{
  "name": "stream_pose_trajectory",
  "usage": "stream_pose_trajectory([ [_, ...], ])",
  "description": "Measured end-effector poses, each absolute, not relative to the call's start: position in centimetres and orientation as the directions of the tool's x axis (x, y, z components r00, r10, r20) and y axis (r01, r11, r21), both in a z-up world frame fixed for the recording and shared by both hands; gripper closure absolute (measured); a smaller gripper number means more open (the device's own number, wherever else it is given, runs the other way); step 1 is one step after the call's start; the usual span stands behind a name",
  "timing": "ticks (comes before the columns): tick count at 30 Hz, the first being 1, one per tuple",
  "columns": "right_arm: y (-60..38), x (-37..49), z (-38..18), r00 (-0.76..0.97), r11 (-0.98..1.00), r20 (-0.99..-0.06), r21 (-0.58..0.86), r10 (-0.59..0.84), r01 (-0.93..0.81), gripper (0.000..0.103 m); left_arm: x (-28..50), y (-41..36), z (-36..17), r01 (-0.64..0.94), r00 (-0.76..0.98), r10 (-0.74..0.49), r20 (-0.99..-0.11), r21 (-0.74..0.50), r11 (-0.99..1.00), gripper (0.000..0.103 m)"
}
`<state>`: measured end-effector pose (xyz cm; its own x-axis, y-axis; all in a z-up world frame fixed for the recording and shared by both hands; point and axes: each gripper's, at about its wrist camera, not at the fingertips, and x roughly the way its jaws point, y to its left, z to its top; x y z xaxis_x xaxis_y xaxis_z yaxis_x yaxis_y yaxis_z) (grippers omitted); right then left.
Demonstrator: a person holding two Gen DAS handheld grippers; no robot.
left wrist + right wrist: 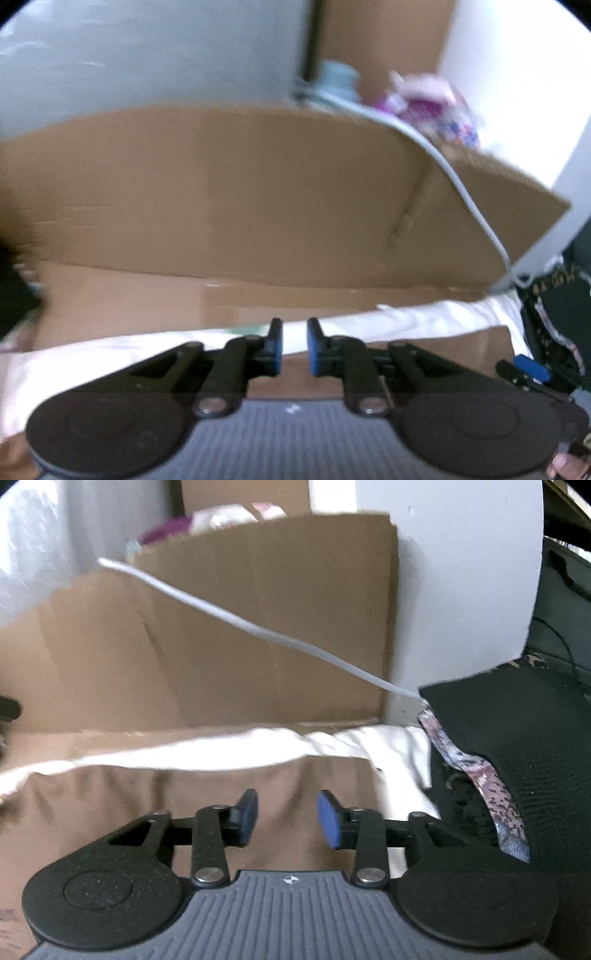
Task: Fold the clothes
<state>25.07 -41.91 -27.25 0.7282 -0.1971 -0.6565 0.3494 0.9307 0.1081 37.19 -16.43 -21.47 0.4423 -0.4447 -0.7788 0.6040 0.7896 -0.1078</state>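
Brown cloth (184,794) lies under my right fingers (286,821), moderately parted and empty; white cloth (258,749) just beyond. My left fingers (294,347) stand narrowly apart (empty, blurred view).

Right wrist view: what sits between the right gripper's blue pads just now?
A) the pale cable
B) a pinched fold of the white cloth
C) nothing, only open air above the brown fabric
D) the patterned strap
C: the right gripper stands open with a clear gap between its pads, and only the brown fabric shows behind it; the white cloth lies farther off, untouched.
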Motion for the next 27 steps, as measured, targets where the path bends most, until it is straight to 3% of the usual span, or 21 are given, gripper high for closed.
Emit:
stream_pose_trajectory([
  [6, -39.3, 25.9, -25.8, 0.759, 0.964, -0.642, 0.117, -0.110, 0.238, 0.048, 38.0, -6.6, -18.1, 0.542, 0.526, -0.365, -0.768, -0.028, 0.840, 0.081],
  [13, -36.0, 27.6, -24.5, 0.773, 0.991, -0.634, 0.076, -0.036, 0.108, 0.048, 40.2, 2.6, -19.5, 0.437, 0.575, -0.262, -0.775, 0.020, 0.899, 0.081],
  [19, -33.7, 30.1, -24.4, 0.762, 0.997, -0.648, 0.052, -0.003, 0.048, 0.047, 42.8, 6.4, -22.7, 0.354, 0.566, -0.215, -0.796, -0.001, 0.935, 0.081],
  [27, -29.6, 33.9, -25.3, 0.737, 0.997, -0.671, 0.039, 0.080, -0.074, 0.047, 43.9, 6.6, -26.5, 0.358, 0.519, -0.219, -0.826, -0.023, 0.933, 0.081],
])
